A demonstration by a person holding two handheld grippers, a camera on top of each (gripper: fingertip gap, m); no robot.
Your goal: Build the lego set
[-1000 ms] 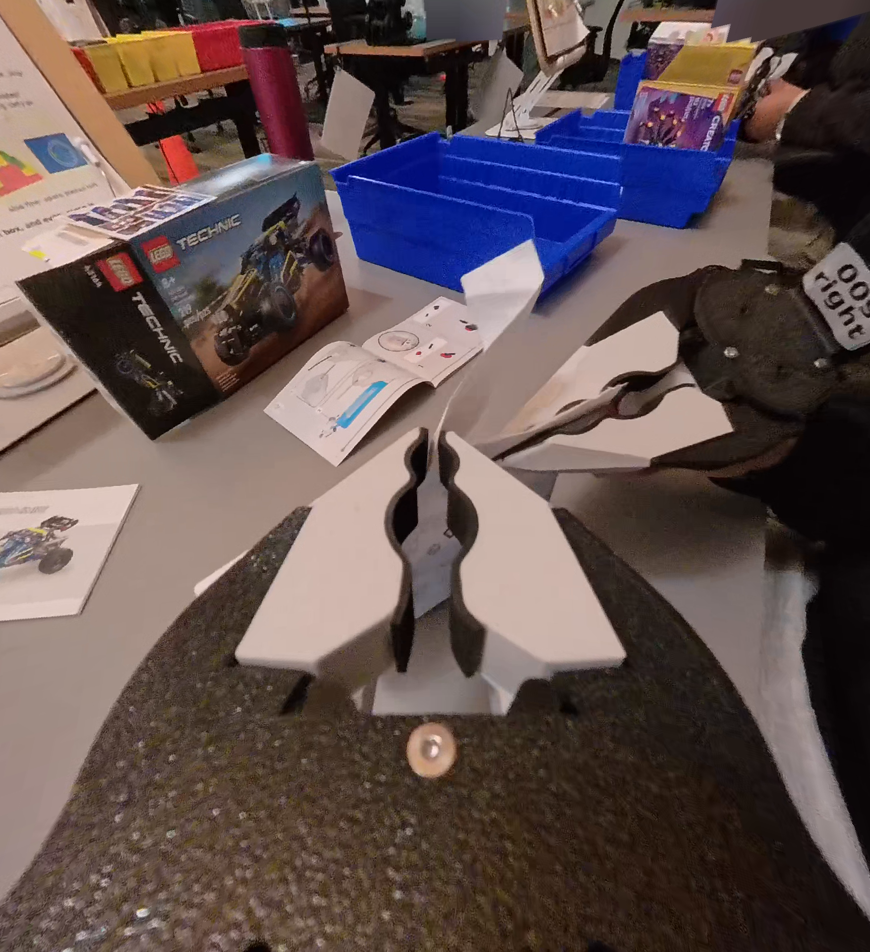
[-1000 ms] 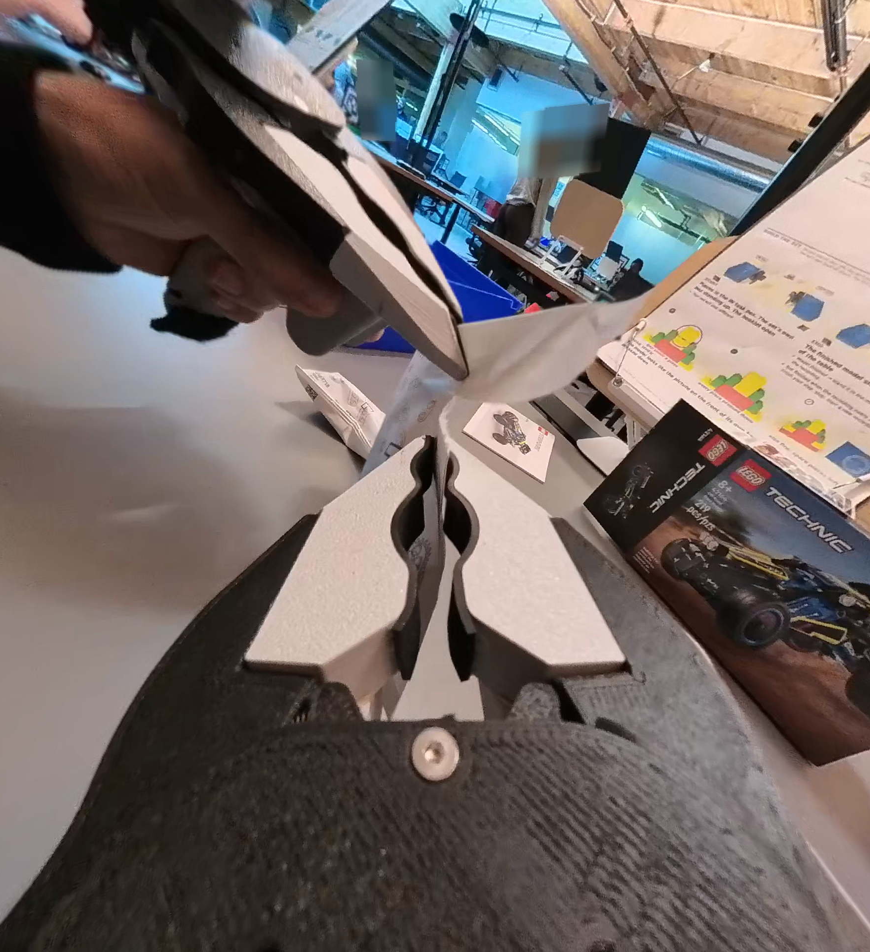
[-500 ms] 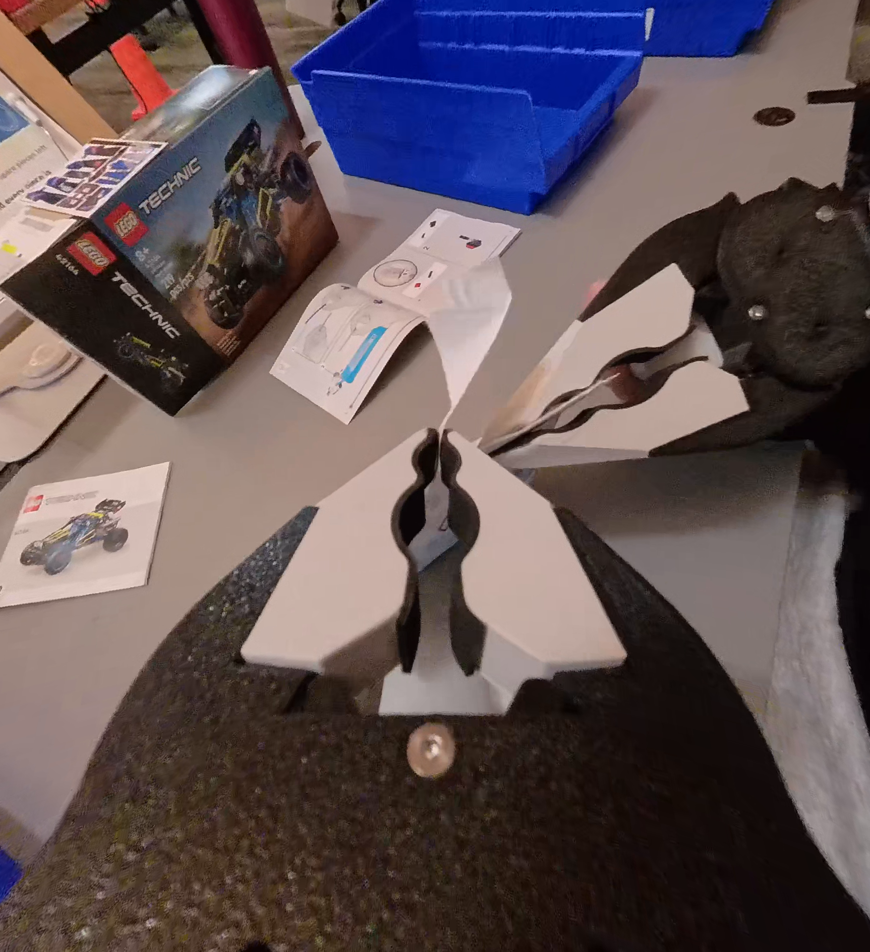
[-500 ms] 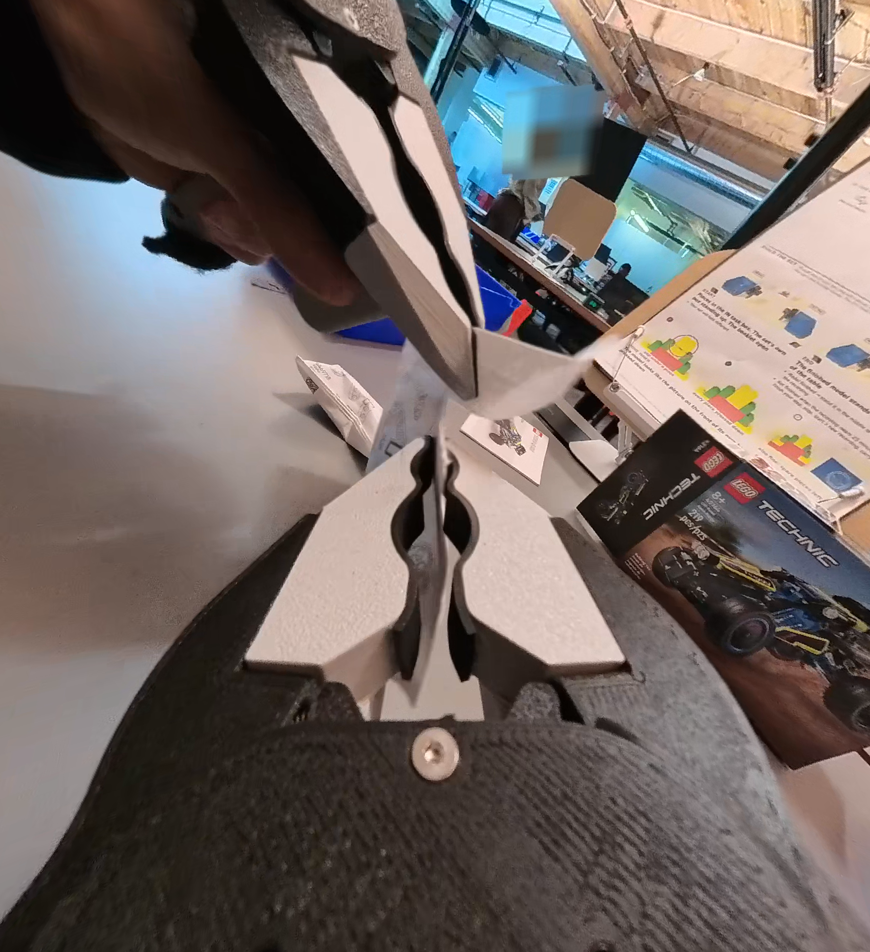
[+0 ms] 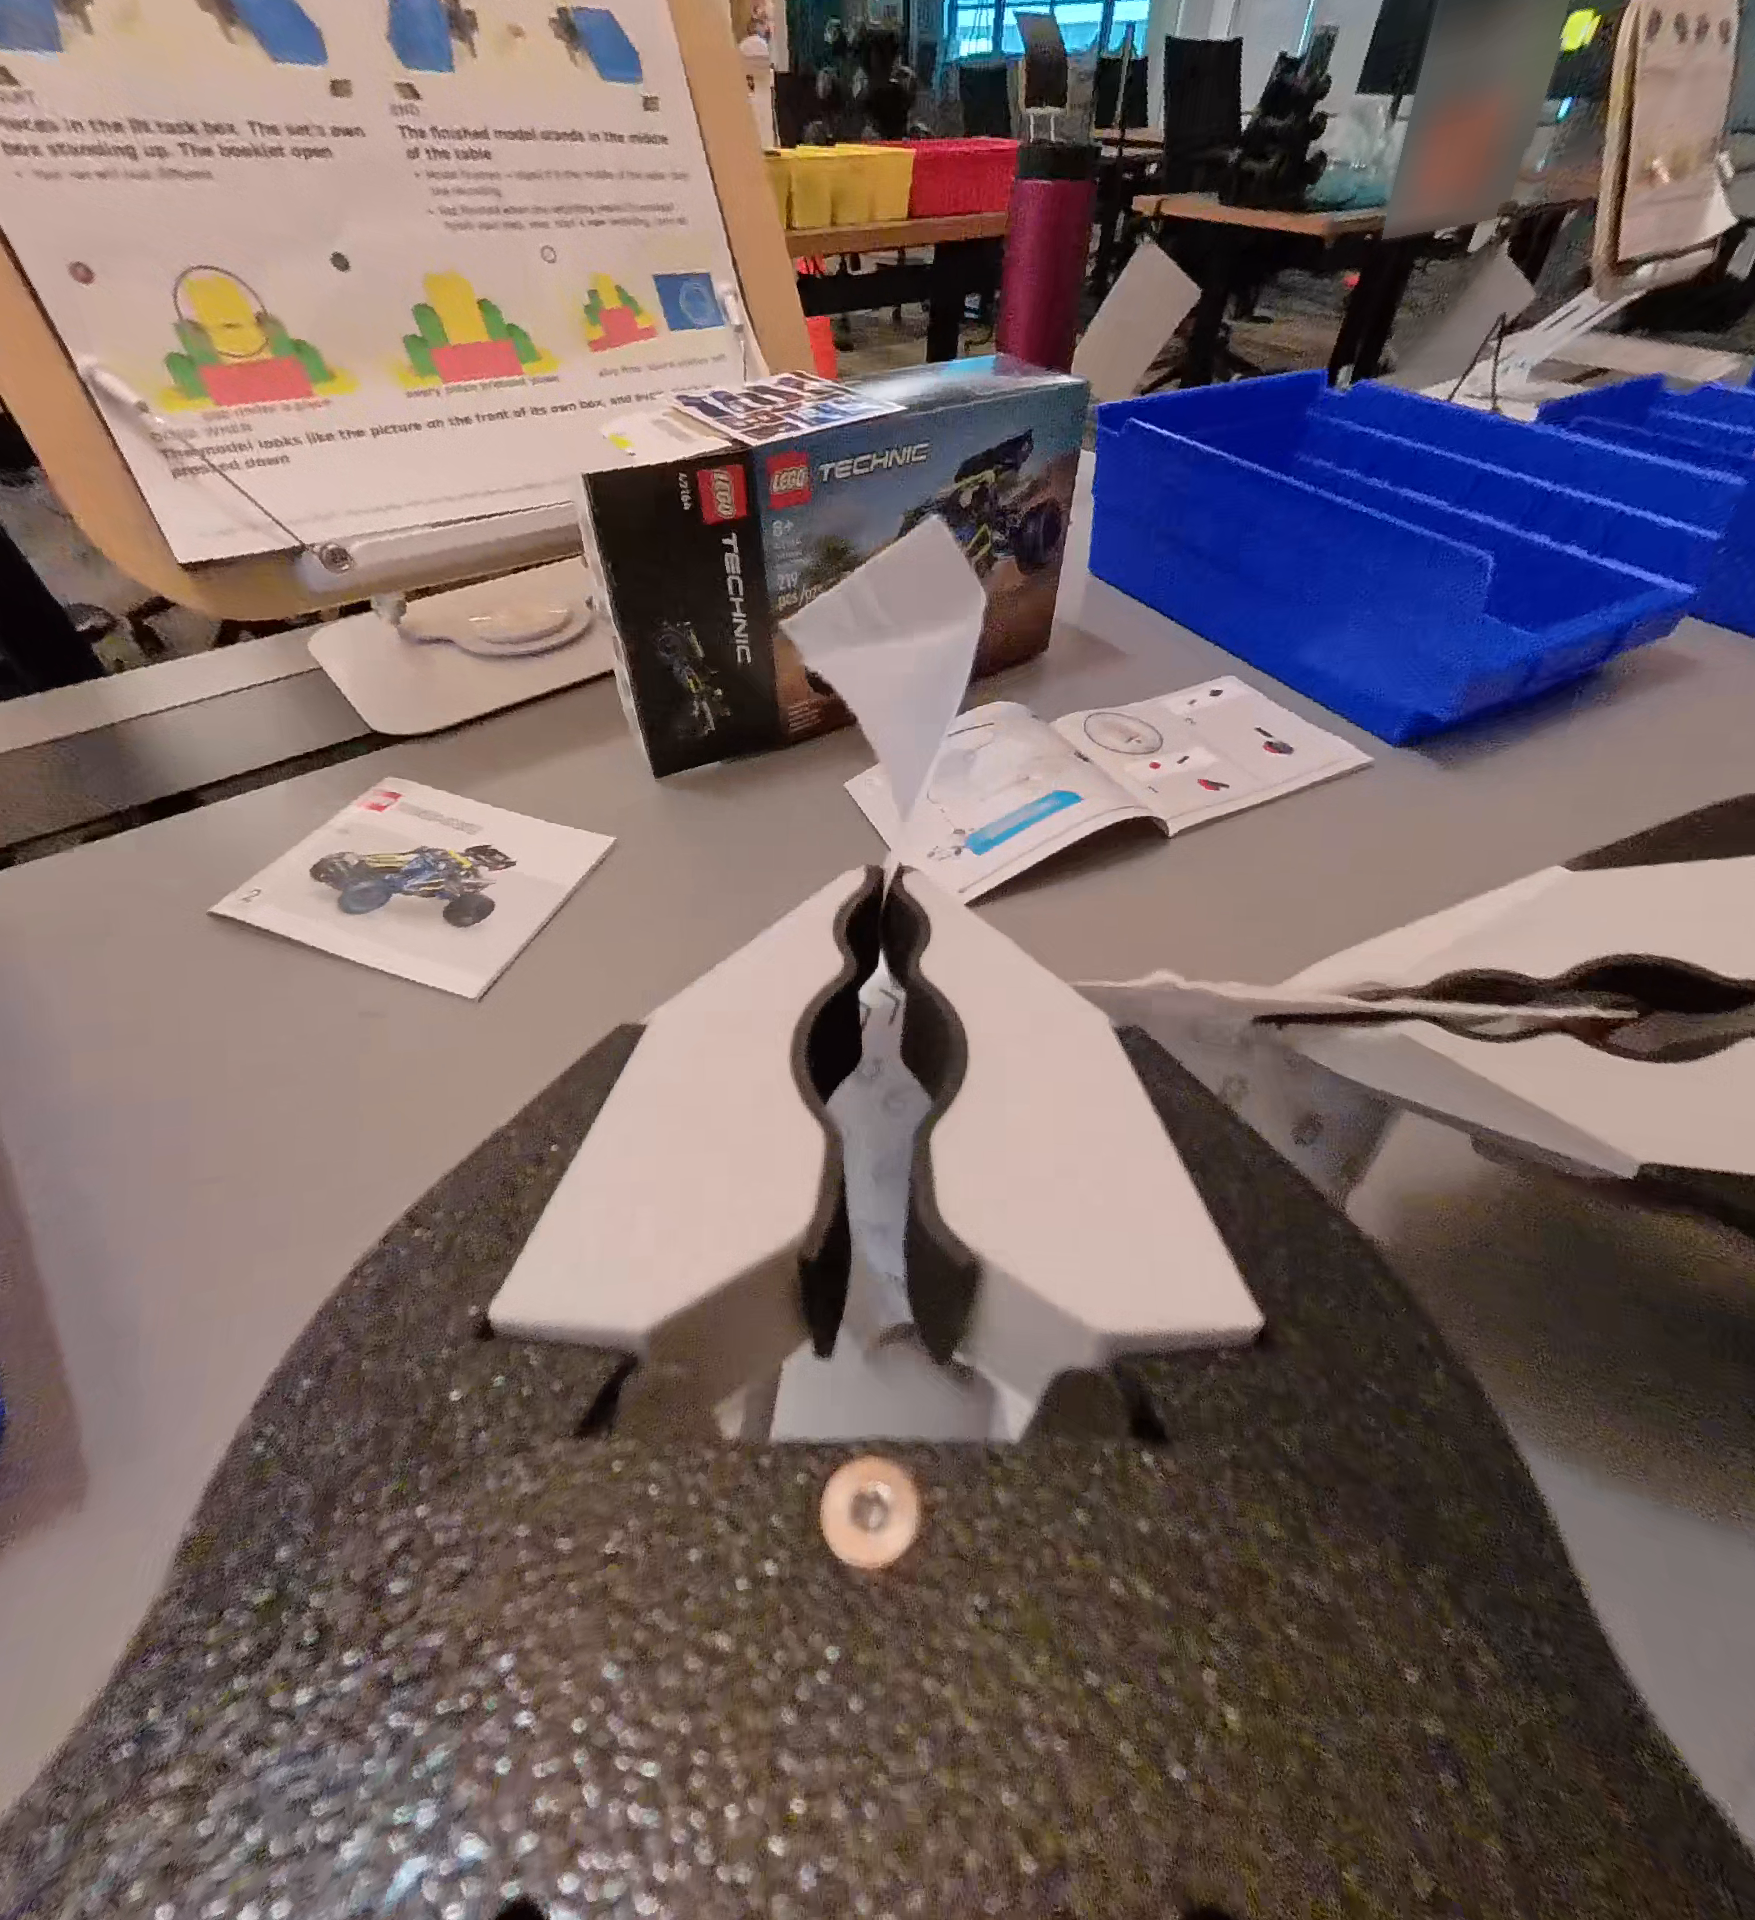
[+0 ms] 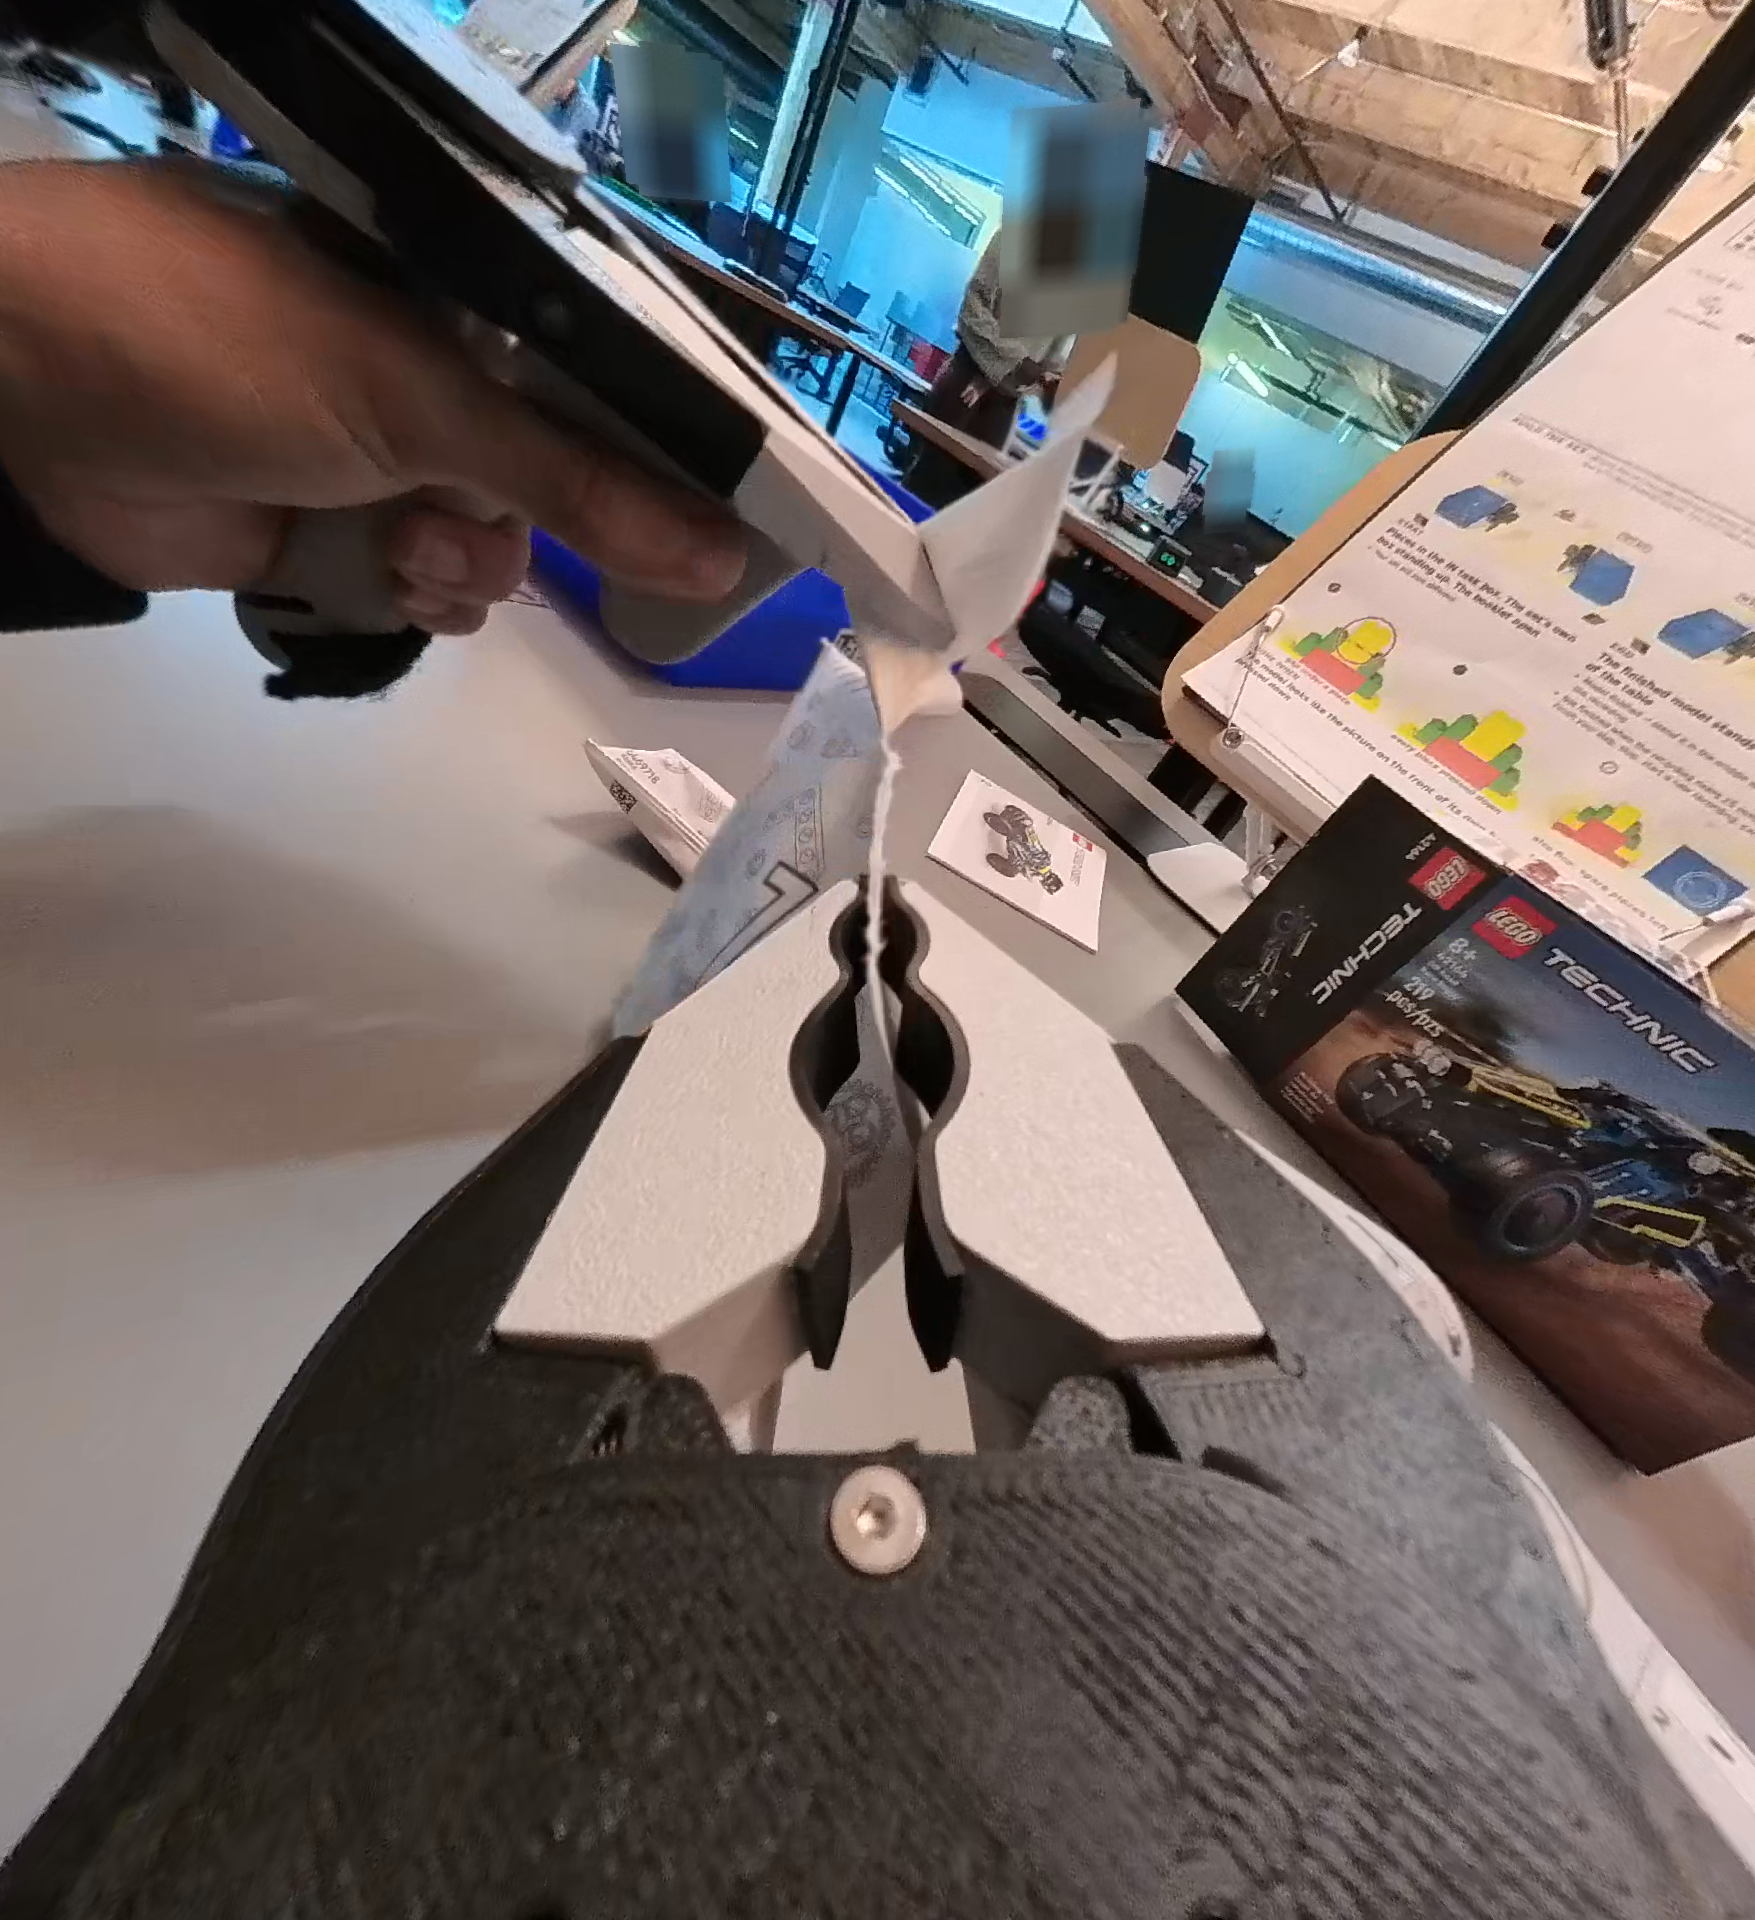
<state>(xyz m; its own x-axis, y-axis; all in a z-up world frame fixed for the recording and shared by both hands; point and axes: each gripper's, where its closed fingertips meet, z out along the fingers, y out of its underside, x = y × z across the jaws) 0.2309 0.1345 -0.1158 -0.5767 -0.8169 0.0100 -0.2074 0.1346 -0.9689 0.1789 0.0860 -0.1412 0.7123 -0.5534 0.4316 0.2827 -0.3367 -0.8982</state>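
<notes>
A white paper parts bag is held between both grippers above the grey table. My left gripper (image 5: pixel 883 883) is shut on one torn part of the bag; its flap (image 5: pixel 904 644) sticks up past the tips. My right gripper (image 6: pixel 878 894) is shut on the other part of the bag (image 6: pixel 779 831), which hangs to its left. In the left wrist view the right gripper (image 5: pixel 1299 1003) comes in from the right, close beside my left fingers. In the right wrist view the left gripper (image 6: pixel 925 613), held by a hand, sits above and beyond my tips, a torn strip joining them.
The Lego box (image 5: pixel 831 540) stands behind the grippers, an open booklet (image 5: pixel 1112 779) to its right and a closed booklet (image 5: pixel 416 883) to its left. Blue bins (image 5: pixel 1372 540) are at the back right. An instruction board (image 5: pixel 333 260) stands at the back left. Another white bag (image 6: pixel 665 810) lies on the table. My hands' fingertips stand some 8 cm from each other.
The two grippers have pulled apart and the tear in the bag is longer. The left gripper has tilted up, so the board now fills the back of its view.
</notes>
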